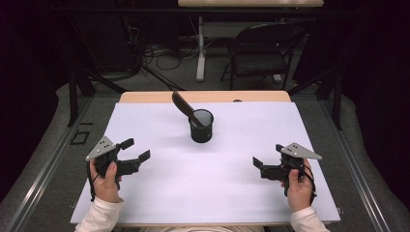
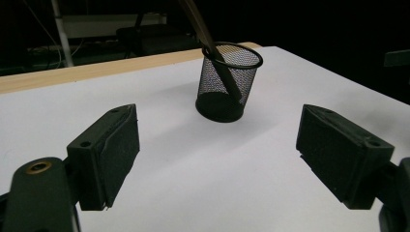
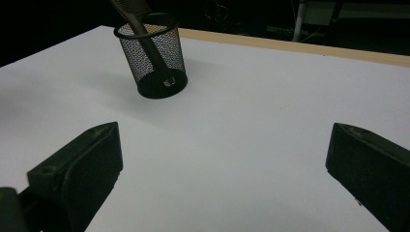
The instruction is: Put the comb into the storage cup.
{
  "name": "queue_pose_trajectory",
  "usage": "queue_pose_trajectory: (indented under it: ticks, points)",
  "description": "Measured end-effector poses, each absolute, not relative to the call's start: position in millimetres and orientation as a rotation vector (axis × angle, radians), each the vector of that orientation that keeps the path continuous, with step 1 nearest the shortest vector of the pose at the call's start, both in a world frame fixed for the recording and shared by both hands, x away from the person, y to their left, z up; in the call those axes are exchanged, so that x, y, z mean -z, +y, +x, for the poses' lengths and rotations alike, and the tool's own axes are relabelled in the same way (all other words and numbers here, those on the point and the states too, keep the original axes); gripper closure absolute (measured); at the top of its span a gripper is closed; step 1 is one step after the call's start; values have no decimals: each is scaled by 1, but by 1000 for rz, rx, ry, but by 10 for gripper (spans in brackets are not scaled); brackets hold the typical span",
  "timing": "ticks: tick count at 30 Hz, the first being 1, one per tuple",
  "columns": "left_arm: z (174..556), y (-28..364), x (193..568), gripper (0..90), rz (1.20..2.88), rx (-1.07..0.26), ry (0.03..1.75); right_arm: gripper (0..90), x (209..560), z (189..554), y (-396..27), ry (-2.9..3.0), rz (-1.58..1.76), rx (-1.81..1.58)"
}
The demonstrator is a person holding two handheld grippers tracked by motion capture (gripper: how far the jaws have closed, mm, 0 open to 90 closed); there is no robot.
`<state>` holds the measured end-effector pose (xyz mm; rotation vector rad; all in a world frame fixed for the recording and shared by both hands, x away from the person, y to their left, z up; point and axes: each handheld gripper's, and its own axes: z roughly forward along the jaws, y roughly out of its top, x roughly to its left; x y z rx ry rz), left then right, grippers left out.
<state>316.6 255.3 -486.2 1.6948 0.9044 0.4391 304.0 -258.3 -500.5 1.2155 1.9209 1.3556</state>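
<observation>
Both hands low: left gripper [image 1: 134,150] and right gripper [image 1: 267,164] spread wide, empty. Mesh cup [image 1: 201,125] mid-table [image 1: 159,193], dark comb-like tool [image 1: 183,106] leaning inside. Likely best: steady cup, lift tool straight.

The left gripper [image 2: 217,159] has its two black jaws spread wide, rising from the lower corners over the white table surface [image 2: 193,193] with nothing between them; each carries a dark, flat pad [image 2: 118,157] on its inner face. Beyond the gap stands a black mesh cup [image 2: 227,82], upright on the white surface; a long dark tool [image 2: 212,43] leans inside it, its lower end at the cup's floor, its upper part slanting out over the rim toward the upper left; behind runs the table's bare wooden edge [image 2: 96,72], with dark room beyond
</observation>
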Motion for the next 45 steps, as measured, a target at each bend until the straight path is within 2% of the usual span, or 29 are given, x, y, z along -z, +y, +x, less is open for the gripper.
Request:
queue_pose_trajectory:
  ticks: [17,45]
  points:
    - [323,263,509,159,1674,-447,919,0,524,310,-274,1874,1311,-1349]
    - [328,265,516,159,1690,-450,963,0,533,317,-285,1881,1408,-1350]
